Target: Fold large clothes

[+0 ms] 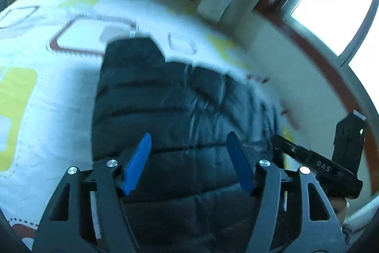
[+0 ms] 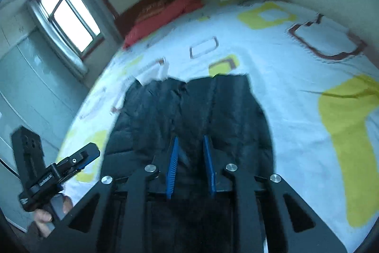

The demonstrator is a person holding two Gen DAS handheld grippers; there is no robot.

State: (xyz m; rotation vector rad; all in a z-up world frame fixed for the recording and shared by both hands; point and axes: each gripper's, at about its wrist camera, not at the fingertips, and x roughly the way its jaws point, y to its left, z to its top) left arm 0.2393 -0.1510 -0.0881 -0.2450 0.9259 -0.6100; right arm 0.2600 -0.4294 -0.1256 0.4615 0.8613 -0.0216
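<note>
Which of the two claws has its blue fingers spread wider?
The left claw: its fingers stand well apart above the black padded jacket. The right claw has its fingers close together.

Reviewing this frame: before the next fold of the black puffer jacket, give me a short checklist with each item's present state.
1. Black puffer jacket lying on the bedsheet: ok.
2. Left gripper jaws apart, nothing pinched: ok.
3. Right gripper jaws narrow over dark fabric; actual hold on the jacket: cannot tell.
4. Both grippers at the jacket's near end: ok.
5. Jacket flat and smoothed: not ok, its far edge looks rumpled.
6. Sharp view: not ok, both views are blurred.
</note>
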